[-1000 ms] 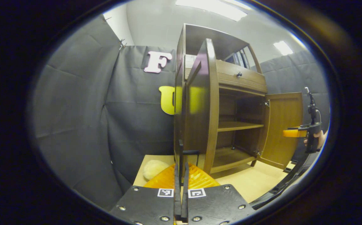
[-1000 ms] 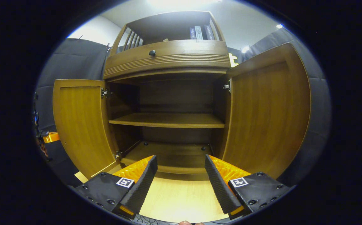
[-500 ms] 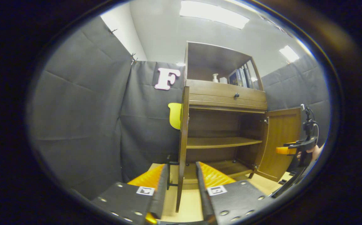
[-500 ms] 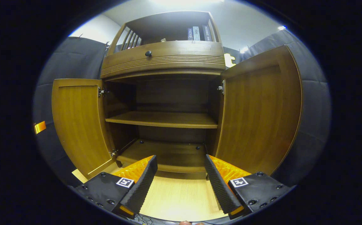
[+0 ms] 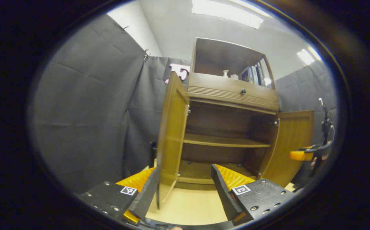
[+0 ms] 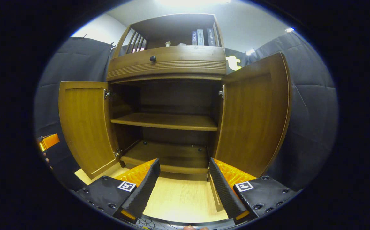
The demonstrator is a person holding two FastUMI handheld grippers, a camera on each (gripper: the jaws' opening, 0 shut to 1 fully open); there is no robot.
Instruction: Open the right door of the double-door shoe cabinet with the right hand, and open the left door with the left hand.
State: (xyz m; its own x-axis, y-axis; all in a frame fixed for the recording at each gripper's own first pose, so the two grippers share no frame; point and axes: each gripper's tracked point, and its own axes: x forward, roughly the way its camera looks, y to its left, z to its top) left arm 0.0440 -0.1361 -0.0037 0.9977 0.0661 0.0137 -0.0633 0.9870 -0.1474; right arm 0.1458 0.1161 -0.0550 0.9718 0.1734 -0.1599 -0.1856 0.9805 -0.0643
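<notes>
Left gripper view, nearest first: the left tongs [image 5: 185, 191] are spread apart and grip nothing; the lower edge of the left door [image 5: 171, 134] drops into the gap between the two fingers, nearer the left one – contact can't be told. That door is swung out, standing nearly edge-on to this camera. Under it lies the pale wood surface [image 5: 191, 209]. Beyond sits the shoe cabinet [image 5: 232, 92] with its dark inside open to view, one middle shelf [image 5: 223, 142] and a bottom board. Farther right the right door [image 5: 291, 143] is swung wide, and the right tongs [image 5: 299, 155] show just beside its outer edge, held by a hand; their state can't be read from here. Right gripper view, near to far: the right tongs [image 6: 185, 187] are also held apart with nothing in them, hovering above the surface [image 6: 181, 201] in front of the cabinet's base, clear of both doors. The right door [image 6: 255, 118] stands open on the right of this view, its bottom corner close behind the right finger – not touching as far as can be seen. The left door [image 6: 84, 124] stands open on the left, well apart from these tongs, with the left tongs [image 6: 49, 141] past its outer edge. Between the doors is the shelf [image 6: 165, 121]. Above comes a drawer [image 6: 169, 62] with a dark knob [image 6: 153, 58], then an open top compartment with books [image 6: 202, 36].
</notes>
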